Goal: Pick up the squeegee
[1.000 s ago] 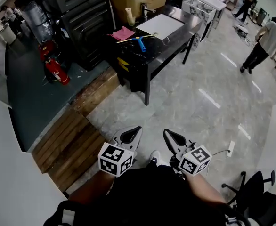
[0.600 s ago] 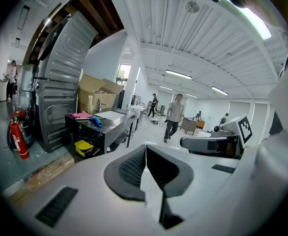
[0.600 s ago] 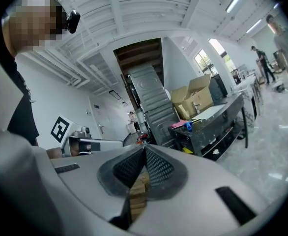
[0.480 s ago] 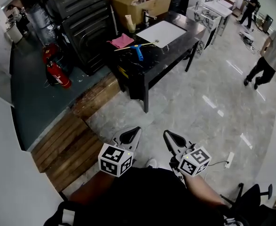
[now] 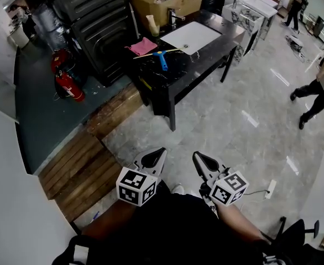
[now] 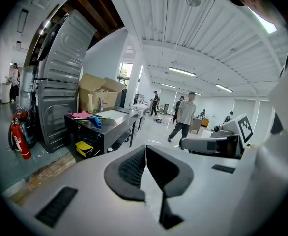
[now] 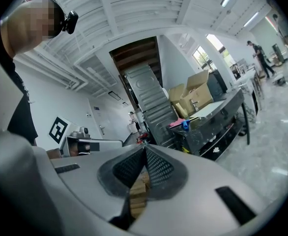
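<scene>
a: what is seen nearest?
b: the left gripper (image 5: 157,153) and the right gripper (image 5: 199,160) are held side by side low in the head view, over a pale stone floor (image 5: 217,126).
a: how are the jaws set?
b: in the left gripper view the jaws are pressed together tip to tip and nothing is caught between them. in the right gripper view the jaws are closed in the same way and nothing is gripped.
a: what is found around them?
b: a strip of wooden planks (image 5: 79,170) is laid to the left of the grippers, and a power strip (image 5: 270,187) is seen on the floor to the right.
a: and the squeegee?
b: the squeegee (image 5: 162,59) is laid flat on a black table (image 5: 167,90), well apart from both grippers and ahead of them. its blue handle is pointed toward the table's front edge and its long thin blade is stretched across the top. it is touched by neither gripper.
a: what is placed beside it?
b: a pink cloth (image 5: 144,47) is spread just to its left, and a white panel (image 5: 191,36) is set to its right on the same table.
a: and farther off?
b: a cardboard box (image 5: 162,1) is stood behind the table, with a dark metal cabinet (image 5: 101,21) to its left. a red fire extinguisher (image 5: 68,84) is seen on the floor near that cabinet. a person (image 5: 319,84) is seen far off at the right edge.
</scene>
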